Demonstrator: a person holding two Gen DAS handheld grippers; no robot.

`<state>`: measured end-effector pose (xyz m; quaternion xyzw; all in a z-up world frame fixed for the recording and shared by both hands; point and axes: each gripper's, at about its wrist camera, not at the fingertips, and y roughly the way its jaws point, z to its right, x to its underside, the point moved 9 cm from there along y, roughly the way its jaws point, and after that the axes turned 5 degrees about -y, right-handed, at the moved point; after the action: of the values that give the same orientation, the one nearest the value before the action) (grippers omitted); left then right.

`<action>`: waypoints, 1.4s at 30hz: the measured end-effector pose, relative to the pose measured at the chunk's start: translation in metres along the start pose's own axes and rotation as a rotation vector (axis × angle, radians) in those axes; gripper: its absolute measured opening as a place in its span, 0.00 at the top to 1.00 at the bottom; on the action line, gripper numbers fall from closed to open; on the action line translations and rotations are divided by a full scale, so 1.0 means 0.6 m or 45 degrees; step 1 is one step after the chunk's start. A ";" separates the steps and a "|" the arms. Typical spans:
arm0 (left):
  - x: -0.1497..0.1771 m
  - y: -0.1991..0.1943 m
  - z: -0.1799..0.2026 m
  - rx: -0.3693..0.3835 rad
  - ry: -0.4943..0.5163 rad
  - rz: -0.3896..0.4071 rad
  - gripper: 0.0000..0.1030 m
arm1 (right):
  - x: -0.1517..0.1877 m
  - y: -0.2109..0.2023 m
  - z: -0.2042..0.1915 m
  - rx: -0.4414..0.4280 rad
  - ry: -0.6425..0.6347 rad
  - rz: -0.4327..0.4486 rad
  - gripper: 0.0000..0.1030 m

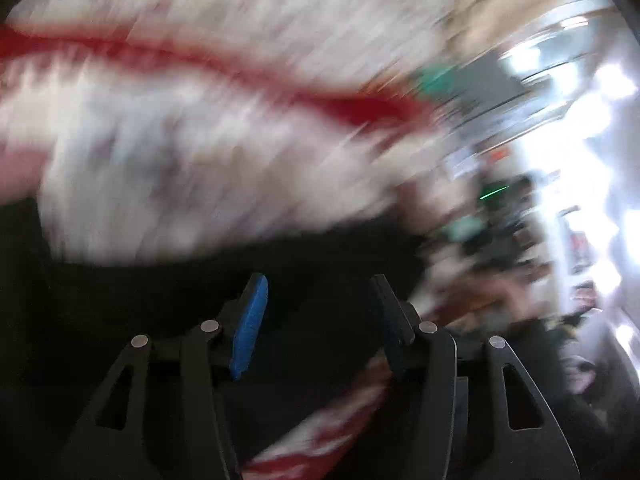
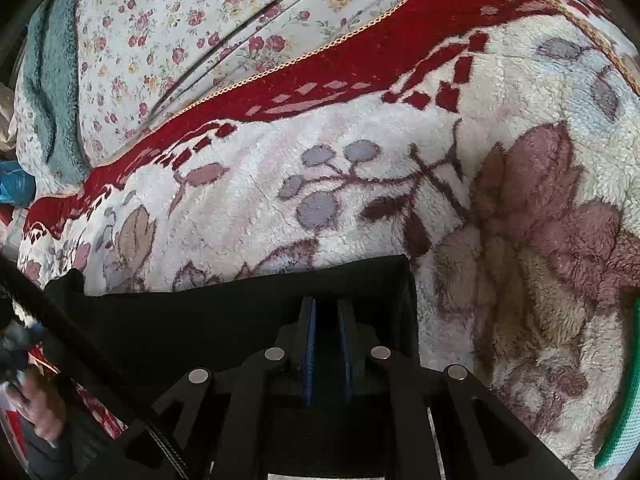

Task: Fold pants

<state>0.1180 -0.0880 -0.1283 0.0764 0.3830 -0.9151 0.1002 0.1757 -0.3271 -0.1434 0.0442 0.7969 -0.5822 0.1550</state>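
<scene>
While the black pants (image 2: 240, 320) lie flat on the fleecy blanket (image 2: 360, 184), filling the six o'clock half of the right wrist view, the right gripper (image 2: 328, 344) pinches their cloth near the corner at one o'clock, its blue pads nearly together. In the blurred left wrist view the pants (image 1: 160, 300) show as a dark mass at six o'clock, and the left gripper (image 1: 320, 308) hangs over them with jaws spread and nothing between the pads. Likely the fold is being set down: the right grip should stay firm as an anchor while the left finds a fresh edge, takes it squarely, and draws it taut before folding. Beyond the blanket's red border (image 2: 360, 52), a flowered sheet (image 2: 180, 20) lies at eleven o'clock.
</scene>
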 end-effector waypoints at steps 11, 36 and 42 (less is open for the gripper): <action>-0.013 -0.014 -0.002 0.044 -0.042 0.063 0.53 | 0.035 -0.054 -0.053 0.061 -0.150 -0.087 0.58; 0.007 -0.021 -0.002 -0.017 0.063 0.081 0.52 | 0.152 -0.073 0.037 -0.391 0.689 0.064 0.46; 0.007 -0.022 -0.002 -0.013 0.058 0.082 0.52 | 0.138 -0.051 0.052 -0.408 0.729 0.084 0.46</action>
<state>0.1110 -0.0783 -0.1210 0.1089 0.3871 -0.9075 0.1212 0.0957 -0.3751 -0.1486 0.2069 0.8877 -0.4080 -0.0513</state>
